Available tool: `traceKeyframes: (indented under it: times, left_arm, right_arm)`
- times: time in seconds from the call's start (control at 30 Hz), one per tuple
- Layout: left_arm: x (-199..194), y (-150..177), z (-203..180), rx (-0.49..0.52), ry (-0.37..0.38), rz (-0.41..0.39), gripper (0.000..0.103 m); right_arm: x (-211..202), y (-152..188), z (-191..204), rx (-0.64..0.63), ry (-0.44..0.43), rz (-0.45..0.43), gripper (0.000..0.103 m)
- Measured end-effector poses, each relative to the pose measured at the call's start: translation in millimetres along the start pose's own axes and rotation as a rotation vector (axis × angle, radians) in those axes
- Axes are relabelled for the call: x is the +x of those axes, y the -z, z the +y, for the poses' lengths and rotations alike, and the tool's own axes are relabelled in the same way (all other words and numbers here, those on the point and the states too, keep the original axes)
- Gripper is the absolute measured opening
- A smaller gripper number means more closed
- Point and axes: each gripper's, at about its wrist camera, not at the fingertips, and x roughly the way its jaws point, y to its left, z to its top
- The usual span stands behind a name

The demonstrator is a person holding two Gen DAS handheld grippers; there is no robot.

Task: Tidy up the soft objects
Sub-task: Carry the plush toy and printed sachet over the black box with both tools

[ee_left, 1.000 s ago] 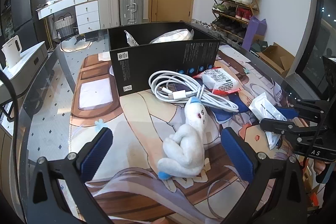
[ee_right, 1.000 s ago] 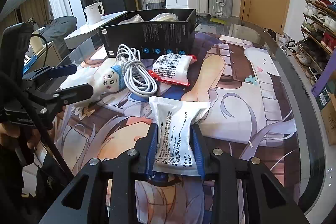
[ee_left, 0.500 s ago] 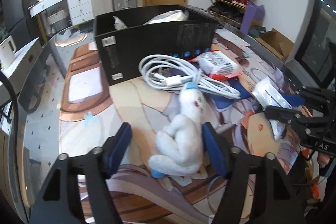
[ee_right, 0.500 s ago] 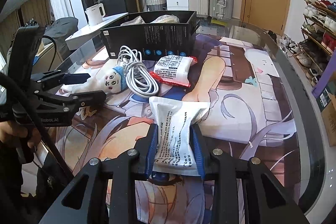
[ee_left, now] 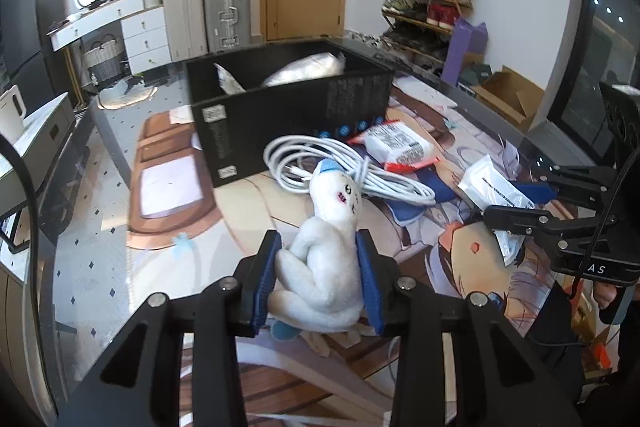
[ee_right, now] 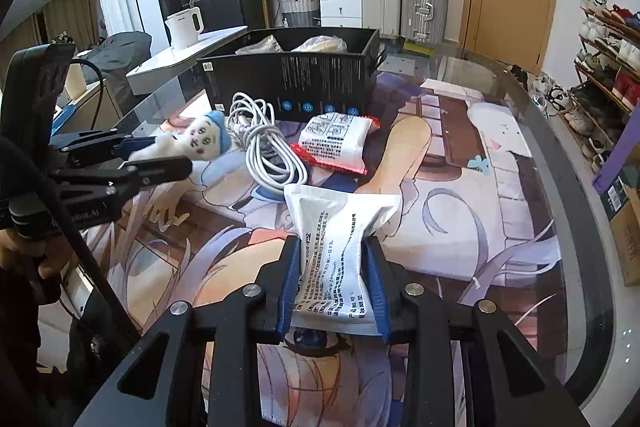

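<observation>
Left gripper [ee_left: 318, 275] is clamped on the white plush toy [ee_left: 324, 259], blue pads pressed into both sides of its body; head sticks out forward past the fingertips. Plush looks to be on or just above the printed desk mat [ee_left: 172, 187], can't tell if lifted. Right gripper [ee_right: 332, 283] is pinched on a white sachet pack [ee_right: 340, 247], squeezing its lower half so the top flares out.

The black box [ee_left: 280, 115] sits at the far side of the mat, open top, with bagged items already inside; likely the drop target. A coiled white cable [ee_left: 348, 167] lies between plush and box, just beside the plush head, possibly touching it. A red-edged snack pack [ee_left: 400, 145] rests against the box front.

Risks:
- Plush head or ear could snag a cable loop on lift and drag the coil along, since they lie so close.
- Plush is squashy, so the grip may slip or the toy may pivot and droop between the pads.
- Sachet is held by its lower half only; the slick film could slide out, or a hard squeeze could burst it.
- Both arms heading for the same box could collide over it.
- A low carry could clip the box wall and shove it.
</observation>
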Motion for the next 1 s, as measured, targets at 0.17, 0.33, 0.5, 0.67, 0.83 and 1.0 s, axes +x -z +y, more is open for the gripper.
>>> traceKeyframes:
  times: [0.17,0.33,0.5,0.67,0.83,1.0]
  left_arm:
    - [-15,1,5,-0.030,-0.018,-0.050,0.036]
    - [-29,-7,8,-0.047,-0.028,-0.097,0.036]
    - [-35,-18,9,-0.055,-0.044,-0.130,0.036]
    - [-37,-29,15,-0.071,-0.056,-0.155,0.036]
    - [-39,-42,20,-0.085,-0.064,-0.180,0.037]
    - [-39,-55,28,-0.100,-0.079,-0.195,0.037]
  right_arm:
    - [-10,-6,0,0.003,-0.008,-0.030,0.032]
    - [-17,-15,2,-0.002,-0.004,-0.041,0.032]
    - [-23,-28,5,-0.006,-0.017,-0.067,0.032]
    - [-29,-46,9,-0.021,-0.027,-0.092,0.032]
    - [-32,-66,13,-0.036,-0.039,-0.118,0.032]
    - [-30,-85,13,-0.041,-0.053,-0.142,0.032]
